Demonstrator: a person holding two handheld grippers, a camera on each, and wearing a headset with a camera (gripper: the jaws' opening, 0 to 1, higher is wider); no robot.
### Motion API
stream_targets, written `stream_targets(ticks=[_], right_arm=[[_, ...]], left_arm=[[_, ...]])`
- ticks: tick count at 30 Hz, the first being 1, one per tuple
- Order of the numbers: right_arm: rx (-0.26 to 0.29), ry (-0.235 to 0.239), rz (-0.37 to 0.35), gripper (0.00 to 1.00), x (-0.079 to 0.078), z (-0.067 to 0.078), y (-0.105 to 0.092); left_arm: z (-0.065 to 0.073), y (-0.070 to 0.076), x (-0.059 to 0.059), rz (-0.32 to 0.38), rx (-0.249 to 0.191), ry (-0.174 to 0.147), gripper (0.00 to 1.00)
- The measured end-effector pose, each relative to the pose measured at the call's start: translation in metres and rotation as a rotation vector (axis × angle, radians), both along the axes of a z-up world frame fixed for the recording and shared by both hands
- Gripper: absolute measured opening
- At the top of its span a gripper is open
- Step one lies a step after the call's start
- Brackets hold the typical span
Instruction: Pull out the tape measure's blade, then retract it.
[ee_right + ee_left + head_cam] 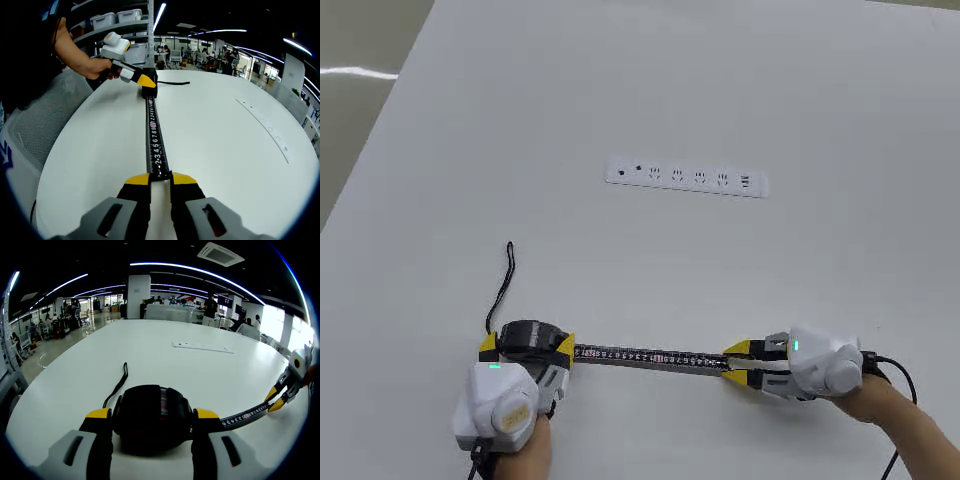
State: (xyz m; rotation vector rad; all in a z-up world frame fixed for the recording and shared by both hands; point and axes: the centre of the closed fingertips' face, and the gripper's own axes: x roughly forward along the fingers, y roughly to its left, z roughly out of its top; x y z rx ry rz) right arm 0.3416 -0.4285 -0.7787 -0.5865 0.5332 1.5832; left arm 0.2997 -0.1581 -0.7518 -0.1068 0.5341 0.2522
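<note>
A black tape measure case (531,339) (152,417) lies near the table's front edge with my left gripper (527,349) (152,415) shut on its sides. Its dark blade (650,358) (152,135) (244,416) is drawn out to the right, flat on the table. My right gripper (736,363) (160,178) is shut on the blade's end. A black wrist strap (504,280) (118,384) trails from the case toward the far side. In the right gripper view the case (150,91) and the left gripper (142,80) sit at the blade's far end.
A white power strip (686,178) (202,347) (265,127) lies further back on the white table (650,100). A black cable (900,385) runs from the right gripper. The table's left edge (370,160) borders the floor.
</note>
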Motion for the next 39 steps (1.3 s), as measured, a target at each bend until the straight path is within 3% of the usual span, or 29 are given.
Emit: stream_targets(ticks=[39], right_arm=[[-0.007,-0.029,0.035,0.12,-0.002,0.005,0.033]], left_arm=[[-0.001,0.001,-0.001,0.007,-0.037,-0.001,0.6]])
